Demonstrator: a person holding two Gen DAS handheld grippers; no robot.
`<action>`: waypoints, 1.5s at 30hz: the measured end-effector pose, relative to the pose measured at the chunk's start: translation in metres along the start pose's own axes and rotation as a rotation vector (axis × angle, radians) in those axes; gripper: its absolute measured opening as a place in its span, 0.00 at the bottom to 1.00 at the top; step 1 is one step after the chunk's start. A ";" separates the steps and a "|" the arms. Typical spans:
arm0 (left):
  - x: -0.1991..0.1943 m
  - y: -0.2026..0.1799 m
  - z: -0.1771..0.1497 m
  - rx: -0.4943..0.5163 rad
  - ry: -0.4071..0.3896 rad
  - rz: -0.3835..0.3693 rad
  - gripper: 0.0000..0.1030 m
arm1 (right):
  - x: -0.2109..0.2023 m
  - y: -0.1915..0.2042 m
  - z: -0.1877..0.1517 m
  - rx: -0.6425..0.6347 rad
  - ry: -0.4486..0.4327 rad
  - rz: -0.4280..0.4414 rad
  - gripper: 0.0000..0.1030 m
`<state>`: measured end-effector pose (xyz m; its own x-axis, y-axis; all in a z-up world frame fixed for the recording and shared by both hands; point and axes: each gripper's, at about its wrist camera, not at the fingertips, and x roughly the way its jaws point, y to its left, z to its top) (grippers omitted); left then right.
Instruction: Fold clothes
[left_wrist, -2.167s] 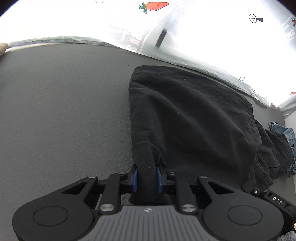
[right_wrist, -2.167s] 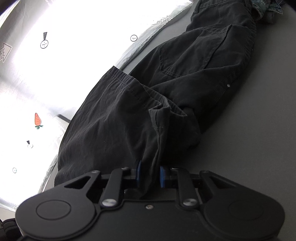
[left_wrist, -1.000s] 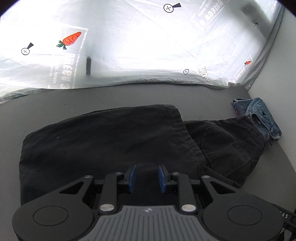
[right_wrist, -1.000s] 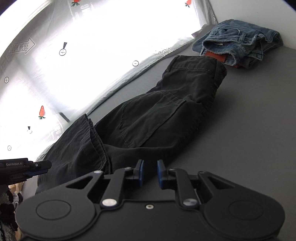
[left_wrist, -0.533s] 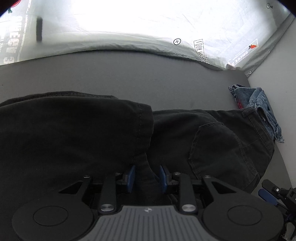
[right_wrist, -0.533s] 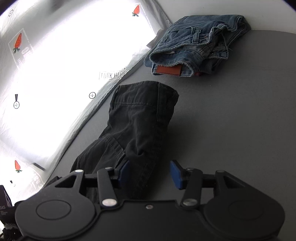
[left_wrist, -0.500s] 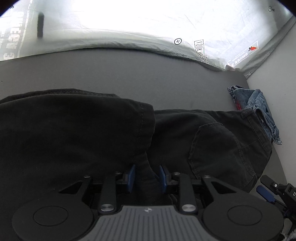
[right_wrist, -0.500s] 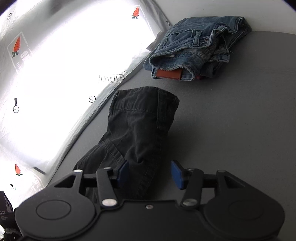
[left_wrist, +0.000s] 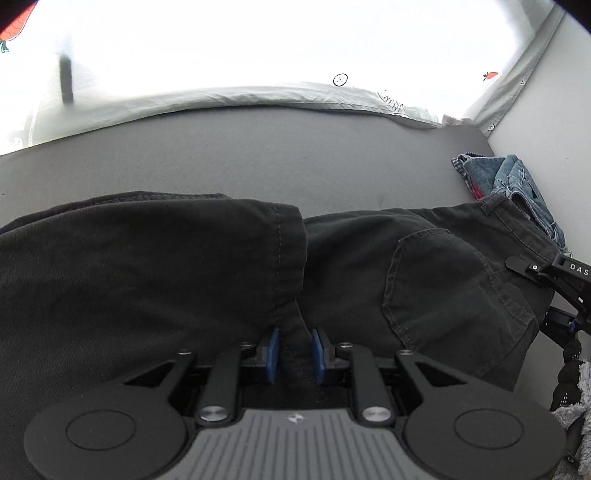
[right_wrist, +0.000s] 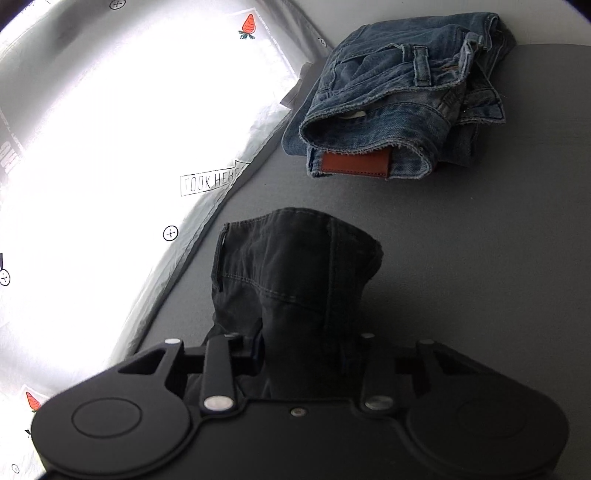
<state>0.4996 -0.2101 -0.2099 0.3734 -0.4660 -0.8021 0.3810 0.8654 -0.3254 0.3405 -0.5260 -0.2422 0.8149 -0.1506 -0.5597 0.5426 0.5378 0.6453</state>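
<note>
On the grey table (left_wrist: 258, 147) we see the black cotton trousers (left_wrist: 147, 280) spread flat. Our left hand-held gripper (left_wrist: 294, 350) pinches their folded hem between narrowed blue pads. Our right hand-held gripper (right_wrist: 310, 354) has just been closing around the waistband end, its pads hidden by cloth. Folded blue denim jeans (right_wrist: 399, 99) lie beyond, apart.

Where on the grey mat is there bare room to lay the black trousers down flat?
The grey mat is bare between the black trousers and the white printed sheet, and also right of the trousers in the right wrist view. It is crowded in the corner, where the folded blue jeans lie close to the trousers' waistband.
</note>
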 end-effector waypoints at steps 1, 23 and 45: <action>-0.001 0.002 -0.001 -0.008 -0.005 -0.006 0.22 | -0.005 0.003 0.000 -0.003 -0.014 0.015 0.29; -0.061 -0.065 -0.115 0.266 -0.092 0.114 0.29 | -0.119 0.174 -0.059 -0.635 -0.116 0.097 0.27; -0.278 0.200 -0.173 -0.601 -0.390 0.269 0.52 | -0.098 0.270 -0.351 -1.332 0.286 0.269 0.55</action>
<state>0.3257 0.1248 -0.1391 0.7025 -0.1594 -0.6936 -0.2493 0.8577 -0.4496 0.3353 -0.0748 -0.1959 0.7048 0.1689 -0.6890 -0.3555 0.9246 -0.1370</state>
